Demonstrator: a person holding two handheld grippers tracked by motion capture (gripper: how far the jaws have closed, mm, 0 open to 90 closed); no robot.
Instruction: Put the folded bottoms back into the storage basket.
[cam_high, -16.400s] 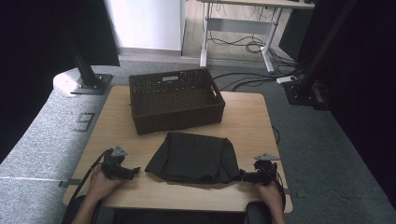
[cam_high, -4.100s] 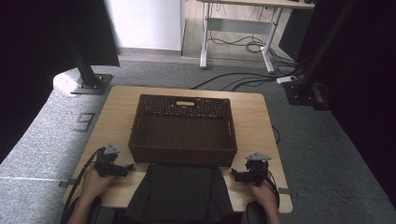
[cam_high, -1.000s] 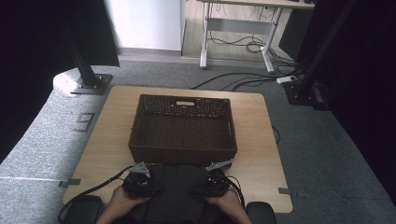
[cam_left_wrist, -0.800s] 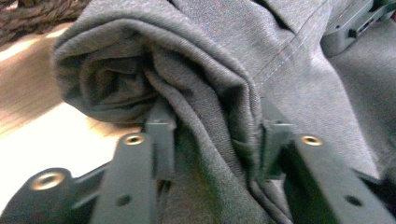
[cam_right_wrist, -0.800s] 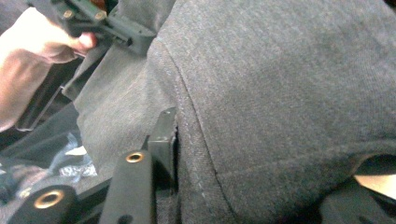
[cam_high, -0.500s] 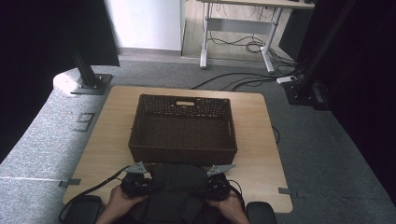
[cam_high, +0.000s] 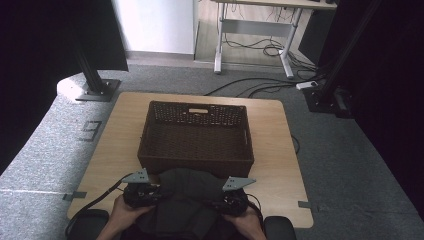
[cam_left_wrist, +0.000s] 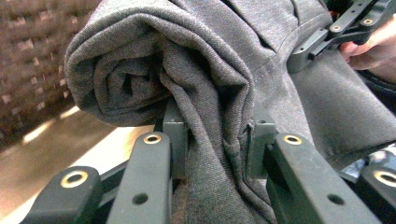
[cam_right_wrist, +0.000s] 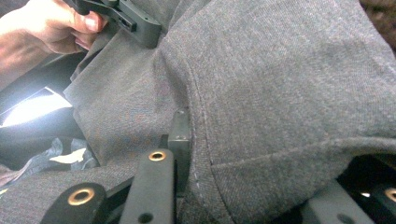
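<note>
1. Leftward first, the wooden tabletop (cam_high: 117, 145) is showing a bare strip between its left edge and the wicker basket (cam_high: 196, 134), leaving open room on that side; grey carpet (cam_high: 45, 150) is lying beyond the edge.
2. At the near edge, the left hand-held gripper (cam_high: 150, 192) is sitting just in front of the basket's near wall, with the person's left hand (cam_high: 122, 215) wrapped behind it.
3. Its jaws have just been closing and are now clamping a bunched fold of the grey garment (cam_high: 187, 197); in the left gripper view the pads (cam_left_wrist: 175, 140) are pressing cloth from both sides.
4. Centrally, the garment is hanging between the two grippers at the near edge of the tabletop, its top almost touching the basket's near wall and its lower part draping off toward the person.
5. Up close, the cloth is looking like dark grey twill, rolled into a loose coil (cam_left_wrist: 126, 84) at one end, with stitched seams running across it.
6. Rightward, the right hand-held gripper (cam_high: 227, 200) is also pinching the garment after its jaws have just been closing; one pad (cam_right_wrist: 180, 135) is pressing against a seam, the other being hidden under cloth.
7. Farther right, another bare strip of tabletop is running beside the basket to the right edge.
</note>
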